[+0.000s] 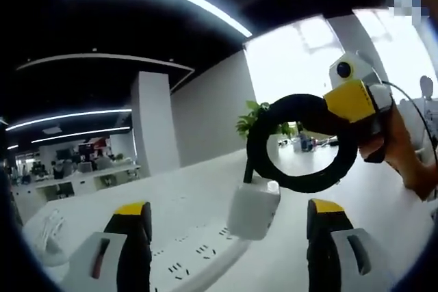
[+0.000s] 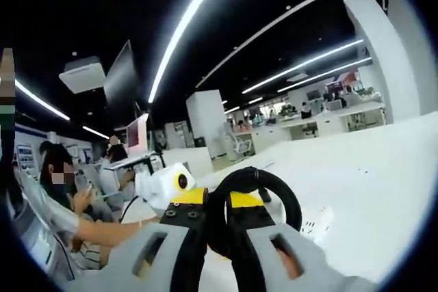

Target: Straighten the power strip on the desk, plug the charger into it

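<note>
In the left gripper view, the left gripper [image 1: 229,237] stands with its jaws apart and holds nothing; between them, at about 6 o'clock, lies the white power strip [image 1: 195,264] on the white desk [image 1: 198,182], with its sockets facing up. Just above the strip, toward the centre, hangs the white charger [image 1: 254,208], its black cable [image 1: 304,143] curled into a ring. At 2 o'clock the right gripper [image 1: 356,100] comes in and pinches this ring, so the charger dangles below it. In the right gripper view, the right gripper [image 2: 219,237] is closed on the black cable at 6 o'clock. I judge that the plugging step is in hand: the charger is near the strip but not yet in a socket. The next move probably calls for lowering the charger, turning its pins toward a socket, and steadying the strip with the free gripper.
</note>
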Demonstrator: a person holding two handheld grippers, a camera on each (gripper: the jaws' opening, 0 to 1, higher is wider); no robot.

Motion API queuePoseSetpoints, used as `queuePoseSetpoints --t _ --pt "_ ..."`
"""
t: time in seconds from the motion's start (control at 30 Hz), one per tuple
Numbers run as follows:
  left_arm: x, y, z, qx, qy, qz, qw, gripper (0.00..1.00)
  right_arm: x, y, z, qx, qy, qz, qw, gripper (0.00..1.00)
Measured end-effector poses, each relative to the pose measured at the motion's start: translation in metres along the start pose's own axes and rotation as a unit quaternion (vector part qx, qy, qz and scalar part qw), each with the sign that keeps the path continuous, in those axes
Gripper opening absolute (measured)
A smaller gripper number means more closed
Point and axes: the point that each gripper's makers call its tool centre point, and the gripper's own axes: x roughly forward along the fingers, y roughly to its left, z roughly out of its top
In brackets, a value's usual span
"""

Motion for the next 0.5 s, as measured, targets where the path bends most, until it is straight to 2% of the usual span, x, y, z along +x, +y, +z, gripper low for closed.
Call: queuePoseSetpoints --t 0.13,0.2,0.23,0.37,0.5 --pt "-0.002 -0.001 -0.005 0.020 0.003 -0.006 0.9998 0.90 0.001 0.000 -0.003 0.007 0.003 0.006 0.9999 0.08" --pt "-0.003 -0.002 -0.005 0.029 0.001 -0.012 0.9995 0.82 0.002 0.001 -0.005 0.010 0.007 0.009 0.9999 0.08" --pt "-0.003 -0.003 -0.005 0.034 -0.002 -0.018 0.9993 0.78 0.002 0.001 -0.005 0.010 0.009 0.009 0.9999 0.08" --pt "-0.005 -0.008 -0.001 0.049 -0.019 -0.033 0.9981 0.47 0.003 0.001 -0.007 0.014 0.012 0.014 0.9997 0.08" --pt "-0.006 -0.014 0.002 0.040 -0.033 -0.047 0.9975 0.45 0.004 0.001 -0.009 0.018 0.016 0.018 0.9995 0.08"
